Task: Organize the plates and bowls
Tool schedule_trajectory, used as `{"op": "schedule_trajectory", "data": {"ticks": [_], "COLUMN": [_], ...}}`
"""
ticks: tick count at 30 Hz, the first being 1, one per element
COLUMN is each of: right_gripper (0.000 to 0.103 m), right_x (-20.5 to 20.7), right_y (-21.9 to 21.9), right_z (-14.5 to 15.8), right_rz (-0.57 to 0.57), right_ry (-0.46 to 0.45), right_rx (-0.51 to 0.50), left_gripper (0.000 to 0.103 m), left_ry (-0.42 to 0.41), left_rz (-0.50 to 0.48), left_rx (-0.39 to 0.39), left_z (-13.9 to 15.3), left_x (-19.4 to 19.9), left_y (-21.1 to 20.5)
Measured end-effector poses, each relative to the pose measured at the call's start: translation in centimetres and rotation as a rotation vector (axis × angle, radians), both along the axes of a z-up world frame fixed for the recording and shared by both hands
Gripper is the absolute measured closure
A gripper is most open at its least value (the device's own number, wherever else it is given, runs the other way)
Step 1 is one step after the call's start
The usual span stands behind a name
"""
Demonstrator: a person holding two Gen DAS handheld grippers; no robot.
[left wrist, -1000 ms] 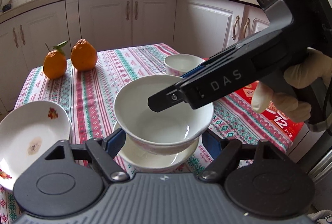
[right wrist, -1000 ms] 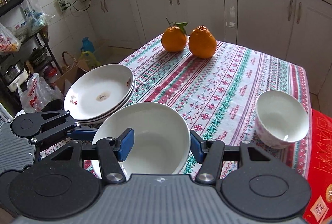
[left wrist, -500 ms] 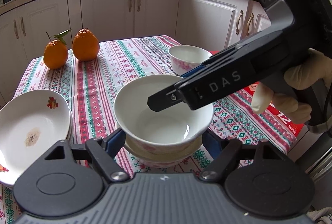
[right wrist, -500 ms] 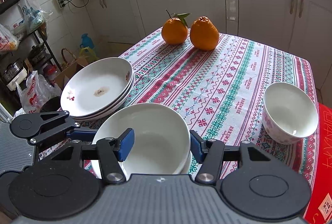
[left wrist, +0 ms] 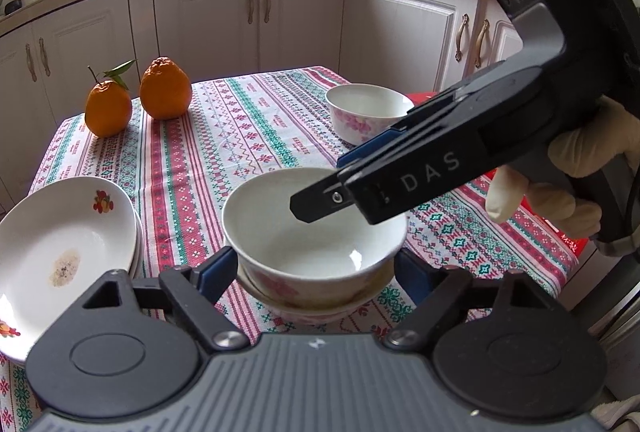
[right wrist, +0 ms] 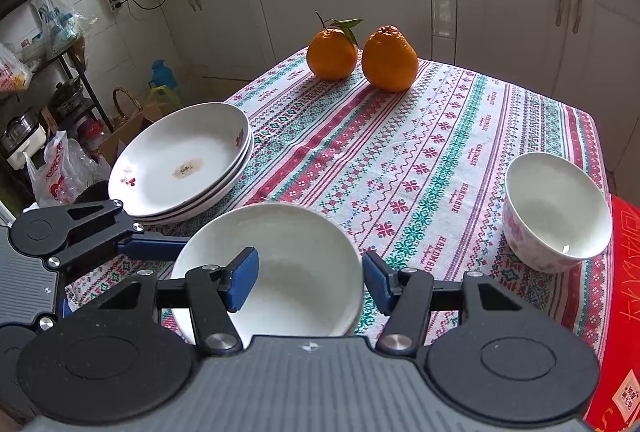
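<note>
While its blue fingers [left wrist: 218,268] stand apart on either side of the stacked bowl [left wrist: 312,232], the left gripper [left wrist: 316,272] is spread wide; whether the pads touch the bowl's wall I cannot tell. That pink-flowered bowl sits nested in a second bowl [left wrist: 320,306] of the same pattern, whose rim shows just beneath it. The right gripper [right wrist: 308,278] reaches over the same stack from the other side, its fingers [right wrist: 242,274] also released, one above the bowl's inside and one beside its rim, clasping nothing. A gloved hand [left wrist: 560,184] holds this gripper's handle. On the striped cloth of the desk [right wrist: 420,152], a stack of plates [right wrist: 184,160] with small fruit prints lies just beside the nested bowls, near the left gripper. A lone bowl [right wrist: 554,210] stands well apart toward the opposite edge, next to a red box [right wrist: 624,272]. Two oranges [right wrist: 360,56] sit together at the far end of the desk.
</note>
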State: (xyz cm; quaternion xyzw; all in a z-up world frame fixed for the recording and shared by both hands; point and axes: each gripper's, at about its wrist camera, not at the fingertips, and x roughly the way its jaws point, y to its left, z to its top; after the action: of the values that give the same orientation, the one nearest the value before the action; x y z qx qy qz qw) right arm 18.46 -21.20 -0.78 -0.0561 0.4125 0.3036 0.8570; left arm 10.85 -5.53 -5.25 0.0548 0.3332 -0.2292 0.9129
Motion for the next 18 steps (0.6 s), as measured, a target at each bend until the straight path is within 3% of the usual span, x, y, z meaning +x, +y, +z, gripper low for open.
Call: {"op": "schedule_trajectory", "data": {"ticks": [5, 7, 9, 11, 18], "right_gripper": [0.036, 0.029, 0.012, 0.005, 0.0], "right_x": [-0.2, -0.6, -1.1, -1.8, -3.6], "right_y": [0.0, 0.2, 0.5, 0.8, 2.1], "right_z": [0.1, 0.2, 0.2, 0.3, -0.2], "right_rz": [0.006, 0.012, 0.011, 0.014, 0.025], "right_ry": [-0.01, -0.02, -0.045, -0.075, -0.128], "right_rx": [-0.007, -0.01, -0.031, -0.045, -0.105], "left_gripper": [0.013, 0.01, 0.009, 0.009, 0.009], "left_ry": [-0.006, -0.02, -0.024, -0.018, 0.017], "left_rz": [-0.007, -0.014, -0.024, -0.035, -0.048], "left_rx": [-0.012, -0.015, -0.018, -0.02, -0.016], "left_z": [0.1, 0.3, 0.5, 0.6, 0.0], "left_x": [-0.1, -0.3, -0.4, -0.6, -1.2], "left_y": [0.1, 0.3, 0.5, 0.7, 1.8]}}
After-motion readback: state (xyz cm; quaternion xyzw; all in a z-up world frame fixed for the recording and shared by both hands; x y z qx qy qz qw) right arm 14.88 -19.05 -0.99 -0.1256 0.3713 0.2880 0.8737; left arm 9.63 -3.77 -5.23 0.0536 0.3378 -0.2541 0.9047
